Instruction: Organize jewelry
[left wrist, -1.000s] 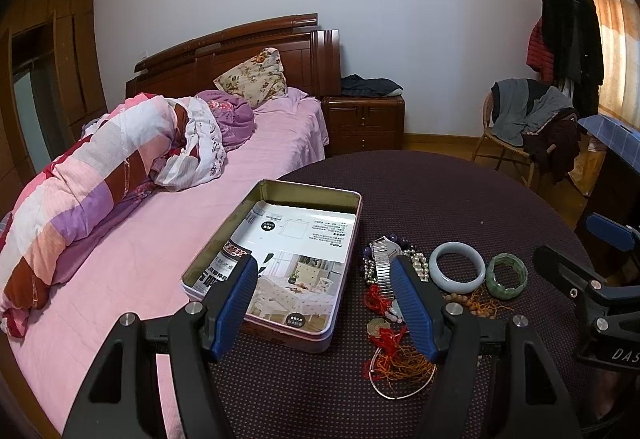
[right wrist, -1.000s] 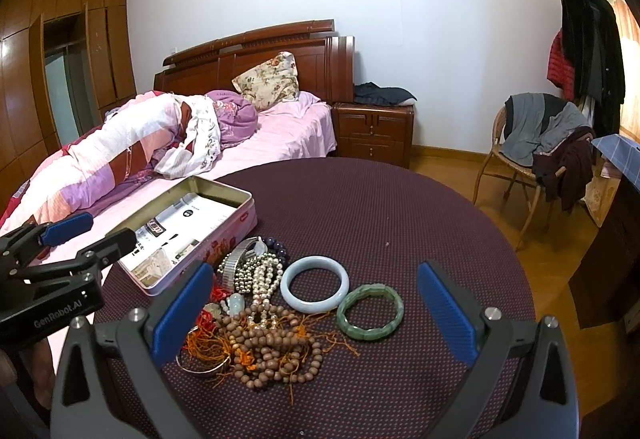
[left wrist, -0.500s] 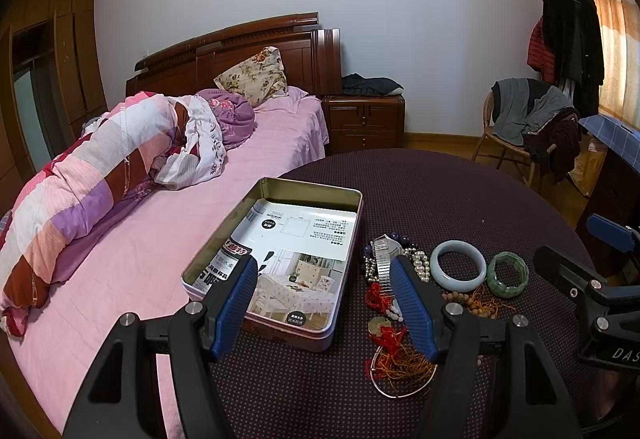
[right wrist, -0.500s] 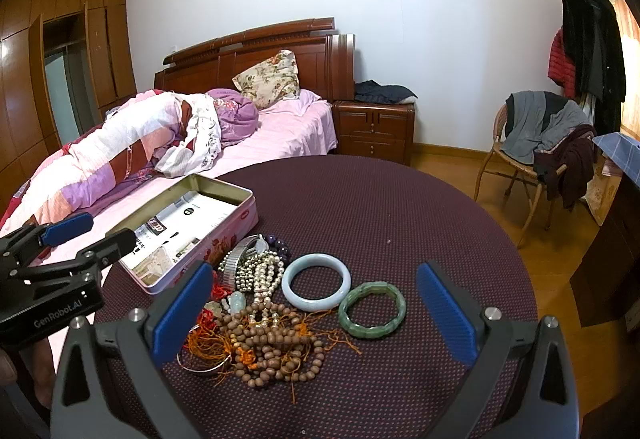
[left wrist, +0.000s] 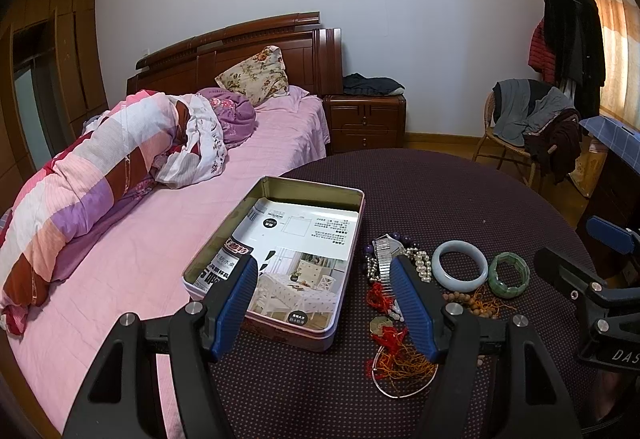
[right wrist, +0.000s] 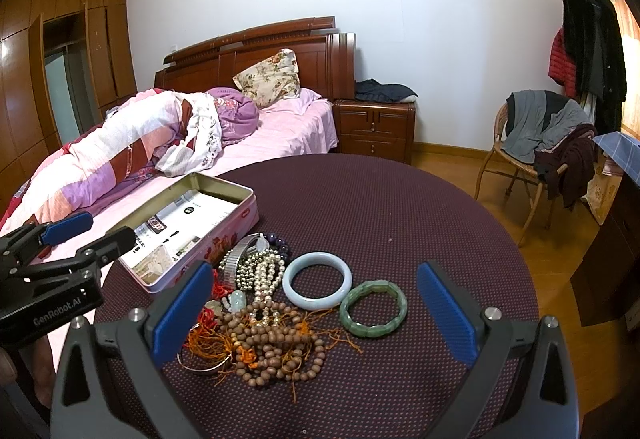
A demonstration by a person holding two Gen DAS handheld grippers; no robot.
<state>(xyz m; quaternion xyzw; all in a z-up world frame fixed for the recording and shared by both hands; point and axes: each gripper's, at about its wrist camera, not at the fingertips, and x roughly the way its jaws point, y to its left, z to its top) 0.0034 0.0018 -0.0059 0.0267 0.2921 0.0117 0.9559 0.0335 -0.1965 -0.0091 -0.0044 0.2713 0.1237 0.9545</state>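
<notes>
A heap of jewelry lies on the round table: a pale blue-white bangle (right wrist: 317, 280), a green jade bracelet (right wrist: 373, 308), wooden prayer beads (right wrist: 276, 349), pearl strands (right wrist: 262, 271) and a metal watch band (right wrist: 236, 257). An open pink tin (right wrist: 192, 229) lined with printed paper stands left of the heap. My right gripper (right wrist: 314, 313) is open above the heap, empty. My left gripper (left wrist: 324, 303) is open over the tin's (left wrist: 280, 263) near right corner, empty. The bangle (left wrist: 461, 268) and green bracelet (left wrist: 509, 274) lie to its right.
The table has a dark dotted cloth (right wrist: 380, 207). A bed with pink sheets (left wrist: 140, 239) and a rolled quilt lies at the left. A wooden nightstand (right wrist: 374, 129) and a chair with clothes (right wrist: 536, 143) stand behind the table.
Both grippers have crept slightly forward and down toward the table; the jewelry and tin have not moved.
</notes>
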